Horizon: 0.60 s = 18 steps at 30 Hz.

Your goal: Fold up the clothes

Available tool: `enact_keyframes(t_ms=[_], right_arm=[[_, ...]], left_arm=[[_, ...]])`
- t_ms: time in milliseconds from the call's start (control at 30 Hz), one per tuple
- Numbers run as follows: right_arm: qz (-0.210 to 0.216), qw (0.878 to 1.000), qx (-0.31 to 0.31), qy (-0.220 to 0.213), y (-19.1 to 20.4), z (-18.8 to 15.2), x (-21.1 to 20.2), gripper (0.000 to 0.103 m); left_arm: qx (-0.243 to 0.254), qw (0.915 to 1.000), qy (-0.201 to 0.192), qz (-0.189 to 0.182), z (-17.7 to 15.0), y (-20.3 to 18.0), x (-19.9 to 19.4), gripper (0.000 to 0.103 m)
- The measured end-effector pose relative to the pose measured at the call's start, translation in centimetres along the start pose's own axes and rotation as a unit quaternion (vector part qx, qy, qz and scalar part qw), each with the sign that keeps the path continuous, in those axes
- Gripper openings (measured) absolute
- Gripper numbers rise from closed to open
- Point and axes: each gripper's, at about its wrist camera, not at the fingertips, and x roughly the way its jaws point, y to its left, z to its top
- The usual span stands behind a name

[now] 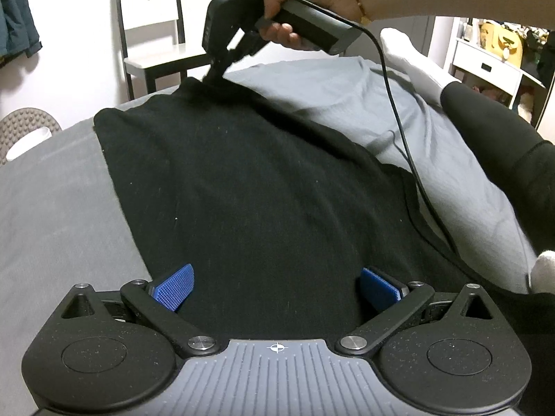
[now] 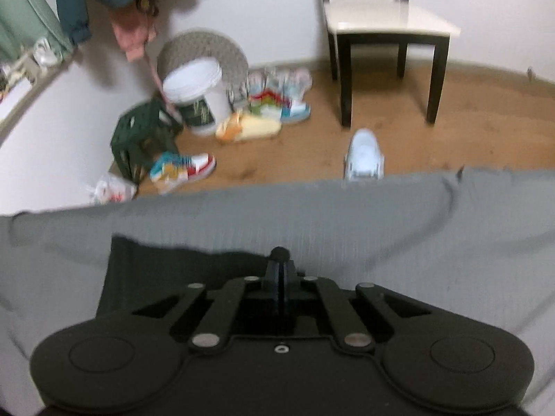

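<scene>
my left gripper [image 1: 275,289]: jaws spread wide over near hem of black garment [image 1: 249,190] | my right gripper [image 1: 222,64]: clenched on garment's far edge at 12 o'clock, lifting it | garment spread flat on grey bed sheet [image 1: 59,201] | chair [image 2: 385,24] beyond at 12

To my left the grey bed [image 1: 52,187] lies bare beside the black garment [image 1: 242,190]. On my right, the cable [image 1: 404,131] trails across the cover and my leg [image 1: 499,145] blocks that side. Beyond the bed edge a chair [image 2: 385,31] stands, seemingly well apart.
</scene>
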Motion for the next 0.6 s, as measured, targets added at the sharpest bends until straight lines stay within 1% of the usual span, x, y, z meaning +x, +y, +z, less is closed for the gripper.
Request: enact_keyframes(t_ms=[67, 133, 200, 367, 433, 467, 500, 567, 600], right_arm=[[0.005, 1.000, 0.027, 0.003, -1.0, -0.1, 0.1, 0.003], [0.000, 0.999, 0.032, 0.008, -1.3, -0.3, 0.7, 0.003], [0.006, 1.000, 0.026, 0.000, -1.1, -0.3, 0.4, 0.005], [0.021, 1.000, 0.011, -0.019, -0.6, -0.4, -0.5, 0.005], [0.026, 0.999, 0.005, -0.027, -0.4, -0.4, -0.9, 0.007], [0.029, 0.999, 0.002, -0.031, -0.3, -0.4, -1.1, 0.013], [0.032, 0.999, -0.001, -0.035, -0.2, -0.5, -1.3, 0.022], [0.038, 0.998, -0.007, -0.042, 0.0, -0.5, -1.6, 0.025], [0.049, 0.998, -0.019, -0.042, 0.6, -0.5, -1.8, 0.025]], left_arm=[[-0.001, 1.0000, 0.001, 0.001, -0.1, 0.0, -0.1, 0.102], [0.001, 1.0000, 0.002, 0.002, -0.2, -0.1, -0.2, 0.102], [0.000, 1.0000, 0.002, 0.002, -0.2, -0.1, -0.2, 0.102], [-0.001, 1.0000, 0.005, 0.003, -0.1, -0.1, -0.2, 0.102], [-0.006, 1.0000, 0.003, 0.002, 0.0, 0.0, -0.3, 0.102], [-0.016, 0.9999, 0.001, 0.000, 0.0, 0.2, -0.5, 0.102], [-0.026, 0.9996, -0.002, -0.003, 0.1, 0.4, -0.6, 0.102], [-0.062, 0.9979, -0.012, -0.013, 0.2, 1.3, -0.9, 0.102], [-0.080, 0.9965, -0.018, -0.019, 0.2, 1.8, -1.0, 0.102]])
